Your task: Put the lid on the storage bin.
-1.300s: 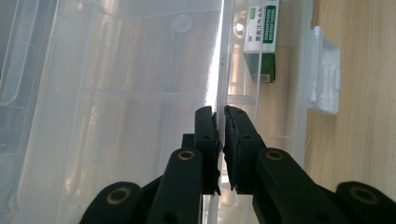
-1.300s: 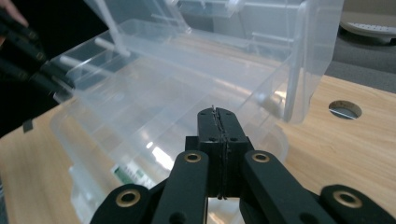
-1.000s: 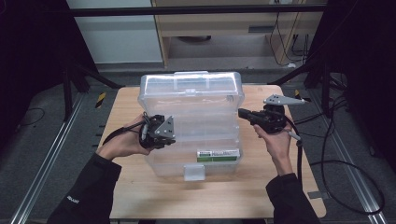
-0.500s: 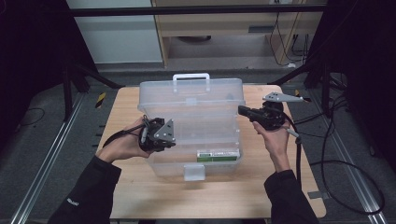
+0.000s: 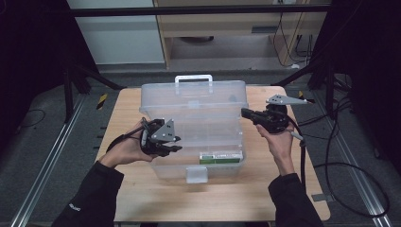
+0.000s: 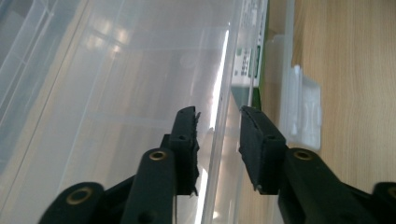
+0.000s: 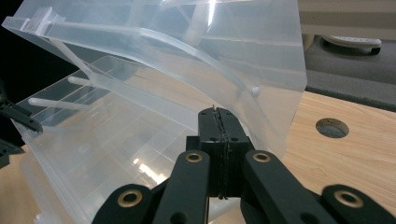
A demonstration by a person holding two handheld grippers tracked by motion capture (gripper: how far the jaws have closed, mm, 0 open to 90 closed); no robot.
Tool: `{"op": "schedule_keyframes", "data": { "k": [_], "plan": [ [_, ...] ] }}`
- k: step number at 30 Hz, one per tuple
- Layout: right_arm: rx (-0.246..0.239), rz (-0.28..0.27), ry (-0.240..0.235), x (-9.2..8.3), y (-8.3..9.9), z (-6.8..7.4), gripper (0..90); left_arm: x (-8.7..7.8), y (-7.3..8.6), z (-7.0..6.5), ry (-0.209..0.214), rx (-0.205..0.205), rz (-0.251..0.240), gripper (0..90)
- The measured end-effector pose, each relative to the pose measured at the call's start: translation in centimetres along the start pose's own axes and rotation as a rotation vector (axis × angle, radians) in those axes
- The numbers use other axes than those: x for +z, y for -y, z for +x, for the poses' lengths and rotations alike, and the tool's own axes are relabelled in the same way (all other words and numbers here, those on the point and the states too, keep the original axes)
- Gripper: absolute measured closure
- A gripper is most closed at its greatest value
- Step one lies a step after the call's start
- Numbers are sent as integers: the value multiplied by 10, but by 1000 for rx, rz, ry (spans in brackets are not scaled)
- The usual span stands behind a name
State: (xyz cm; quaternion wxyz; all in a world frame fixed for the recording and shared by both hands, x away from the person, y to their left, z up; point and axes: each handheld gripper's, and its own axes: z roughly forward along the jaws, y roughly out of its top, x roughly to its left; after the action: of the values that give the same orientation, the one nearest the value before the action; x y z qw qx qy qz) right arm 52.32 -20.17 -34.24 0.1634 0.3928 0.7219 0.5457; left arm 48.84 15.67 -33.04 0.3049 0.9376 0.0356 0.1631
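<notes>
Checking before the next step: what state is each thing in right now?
Lid: raised, tilted back.
Clear box: open, carton inside.
Green carton: lying flat at front wall.
Front latch: undone.
Left gripper: open, straddling the wall.
Right gripper: shut.

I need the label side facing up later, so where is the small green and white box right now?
In the high view the small green and white box lies inside the clear plastic bin, against its near wall, just right of the white front latch.
</notes>
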Motion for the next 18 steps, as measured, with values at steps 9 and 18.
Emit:
{"op": "schedule_keyframes", "data": {
  "k": [9, 18],
  "plan": [
    [-5, 7, -10, -1, 0, 0, 885, 10, -2, -4, 33, -92, -176, 483],
    [-17, 7, -8, -5, 1, 2, 880, 7, 12, -5, -22, -263, -339, 399]
  ]
}}
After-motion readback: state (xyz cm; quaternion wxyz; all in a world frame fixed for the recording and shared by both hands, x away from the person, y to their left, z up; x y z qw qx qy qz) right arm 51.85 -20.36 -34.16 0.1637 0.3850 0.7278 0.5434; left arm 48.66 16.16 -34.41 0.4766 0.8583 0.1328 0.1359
